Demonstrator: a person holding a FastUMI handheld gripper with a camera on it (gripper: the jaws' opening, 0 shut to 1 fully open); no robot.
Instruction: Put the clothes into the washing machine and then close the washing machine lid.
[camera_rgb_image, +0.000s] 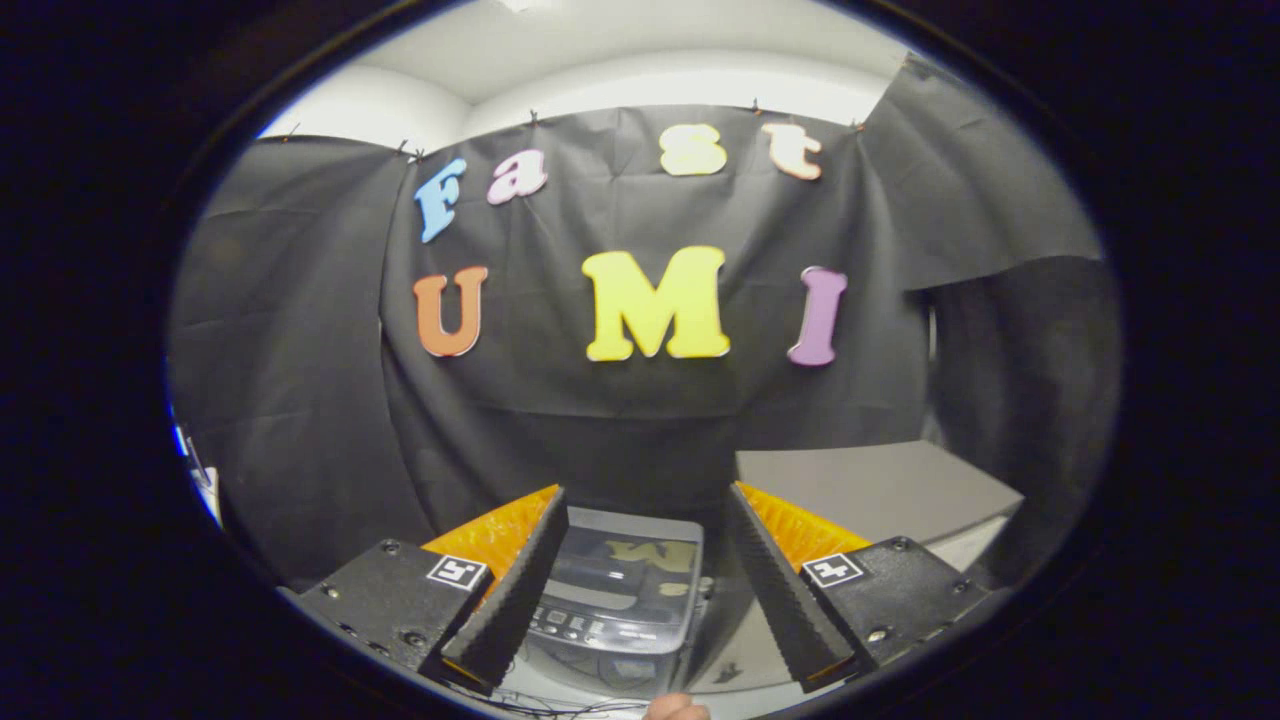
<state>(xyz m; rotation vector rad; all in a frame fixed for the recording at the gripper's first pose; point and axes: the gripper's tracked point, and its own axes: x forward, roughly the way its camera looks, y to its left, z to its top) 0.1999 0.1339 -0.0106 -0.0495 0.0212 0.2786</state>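
Observation:
A small grey washing machine (620, 600) with a dark glossy lid stands low down, seen between and just beyond my fingers. Its lid lies flat and shut, with a row of buttons along the near edge. My gripper (645, 505) is open and held above the machine, nothing between the fingers. No clothes are visible to me here.
A grey table top (870, 490) lies to the right of the machine, behind the right finger. The black cloth wall hangs close behind both. A fingertip of a person's hand (675, 708) shows in front of the machine. Thin cables trail by the machine's near side.

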